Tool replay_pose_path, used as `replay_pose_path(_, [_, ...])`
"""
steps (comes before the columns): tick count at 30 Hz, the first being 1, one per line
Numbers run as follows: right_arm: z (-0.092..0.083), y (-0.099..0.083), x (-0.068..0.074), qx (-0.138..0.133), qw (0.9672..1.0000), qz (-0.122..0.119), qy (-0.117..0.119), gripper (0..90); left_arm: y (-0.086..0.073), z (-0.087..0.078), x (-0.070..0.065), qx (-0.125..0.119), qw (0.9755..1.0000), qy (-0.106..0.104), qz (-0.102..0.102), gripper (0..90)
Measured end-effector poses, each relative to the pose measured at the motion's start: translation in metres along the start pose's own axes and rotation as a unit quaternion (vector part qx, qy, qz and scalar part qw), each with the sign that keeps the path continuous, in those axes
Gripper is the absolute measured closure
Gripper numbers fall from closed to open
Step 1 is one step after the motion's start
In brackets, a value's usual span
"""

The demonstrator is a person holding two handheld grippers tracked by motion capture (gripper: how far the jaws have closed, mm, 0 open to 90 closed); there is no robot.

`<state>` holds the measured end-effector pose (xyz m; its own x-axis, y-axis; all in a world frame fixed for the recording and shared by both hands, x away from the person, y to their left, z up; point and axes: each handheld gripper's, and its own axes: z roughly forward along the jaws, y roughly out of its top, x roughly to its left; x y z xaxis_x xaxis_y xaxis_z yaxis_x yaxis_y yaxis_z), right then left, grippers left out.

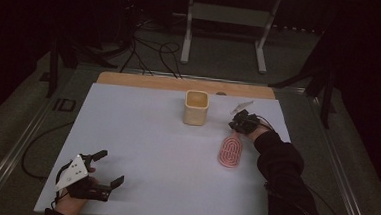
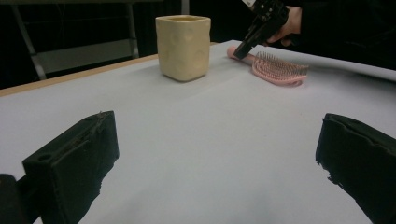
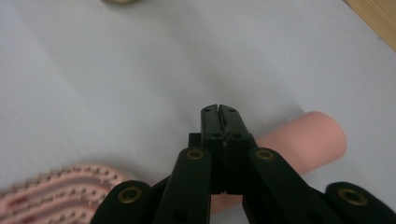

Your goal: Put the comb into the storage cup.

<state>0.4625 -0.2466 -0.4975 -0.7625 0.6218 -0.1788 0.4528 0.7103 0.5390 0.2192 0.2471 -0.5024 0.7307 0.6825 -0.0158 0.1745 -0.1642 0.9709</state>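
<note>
- My right gripper (image 3: 219, 109) has its jaws pressed together with nothing between them; it hangs just over the handle of the pink hairbrush (image 1: 230, 151), and I cannot tell whether it touches.
- The hairbrush lies bristles up on the white table (image 1: 151, 145), on the right side, handle pointing away from me toward the far edge.
- My left gripper (image 1: 108, 168) rests near the front left, jaws wide apart and empty.
- A cream cup (image 1: 196, 108) stands upright left of the brush handle, apart from it.
</note>
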Motion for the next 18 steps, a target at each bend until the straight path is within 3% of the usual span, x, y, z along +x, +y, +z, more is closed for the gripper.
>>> replay_pose_path(9, [-0.01,-0.018,-0.005,0.021,0.9998,-0.005,-0.004,90.0,0.0,0.001,0.0,0.002,1.0,-0.001,0.0,0.2])
replay_pose_path(18, [-0.024,-0.036,-0.006,0.042,0.9991,0.007,-0.005,90.0,0.0,0.002,0.0,0.002,1.0,-0.002,0.0,0.2])
